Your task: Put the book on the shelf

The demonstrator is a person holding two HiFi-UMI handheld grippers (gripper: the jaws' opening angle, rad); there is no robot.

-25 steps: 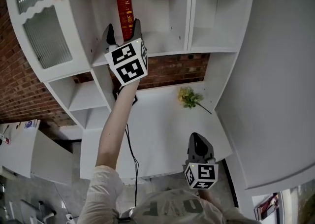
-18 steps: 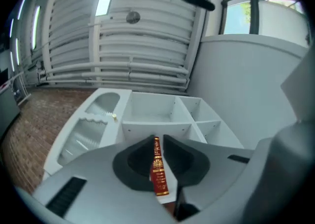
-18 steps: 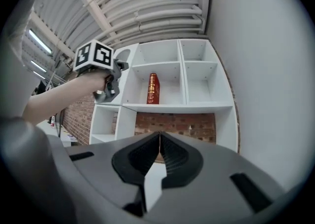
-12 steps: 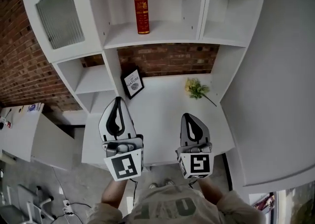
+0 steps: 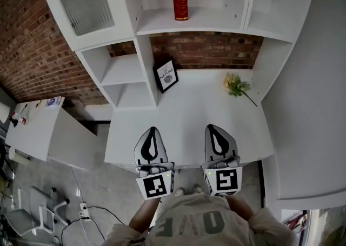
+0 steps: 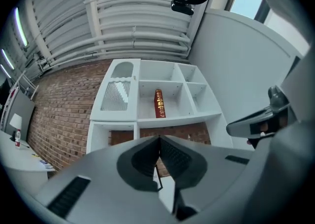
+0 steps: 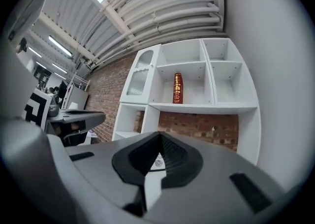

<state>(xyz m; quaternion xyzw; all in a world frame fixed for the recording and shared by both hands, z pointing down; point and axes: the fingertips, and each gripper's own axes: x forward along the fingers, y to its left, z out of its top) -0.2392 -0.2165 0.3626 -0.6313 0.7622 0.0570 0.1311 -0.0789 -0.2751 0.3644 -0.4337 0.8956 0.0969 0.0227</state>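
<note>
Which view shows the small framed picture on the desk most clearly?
The head view: the framed picture shows whole on the desk, with its print facing the camera. Both gripper views show only a sliver of it, behind their own shut fingers.

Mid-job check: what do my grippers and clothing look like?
The left gripper and right gripper are alike: grey tapered shells with black ribbed inner pads. Each carries a white cube with black square markers. The shirt is pale grey with printed letters.
</note>
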